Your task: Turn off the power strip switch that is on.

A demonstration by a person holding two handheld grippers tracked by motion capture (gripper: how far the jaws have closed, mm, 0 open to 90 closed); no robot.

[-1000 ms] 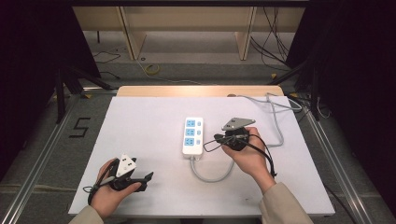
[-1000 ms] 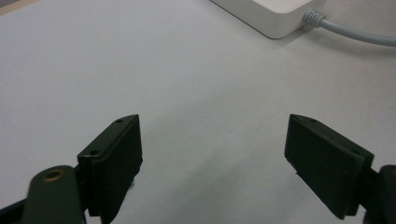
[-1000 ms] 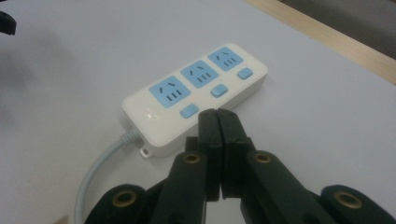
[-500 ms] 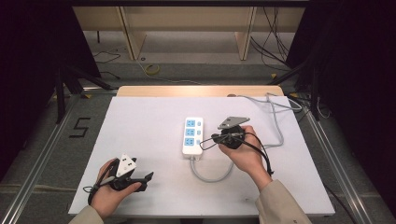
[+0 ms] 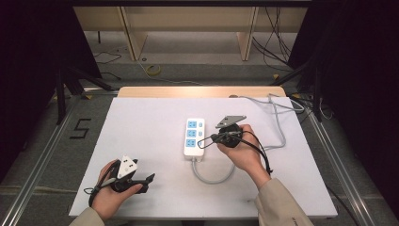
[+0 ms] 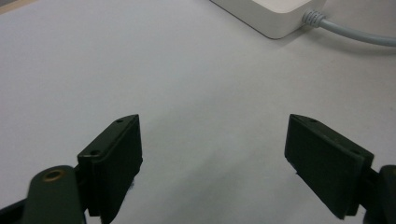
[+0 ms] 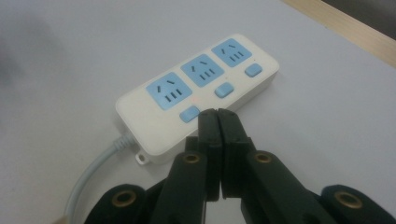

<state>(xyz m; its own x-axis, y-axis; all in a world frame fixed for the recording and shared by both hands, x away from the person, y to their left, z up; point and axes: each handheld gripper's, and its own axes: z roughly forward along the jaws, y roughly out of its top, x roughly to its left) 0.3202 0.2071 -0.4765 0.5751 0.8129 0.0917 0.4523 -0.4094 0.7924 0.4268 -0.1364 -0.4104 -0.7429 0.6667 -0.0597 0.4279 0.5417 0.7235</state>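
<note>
On a white table (image 5: pixel 141 122) lies one white power strip (image 5: pixel 194 136) with three blue sockets and three blue switches, near the middle and just left of the right gripper (image 7: pixel 217 113), whose jaws are pressed together on nothing, their tip right at the switch (image 7: pixel 189 113) nearest the cord (image 7: pixel 95 170). The left gripper (image 6: pixel 212 154) rests near the front left edge, well apart from the strip, with its jaws spread wide and nothing between them. If the closed tip is meant to press that switch, it could slide off the small button or push the light strip sideways, since nothing holds the strip down.
</note>
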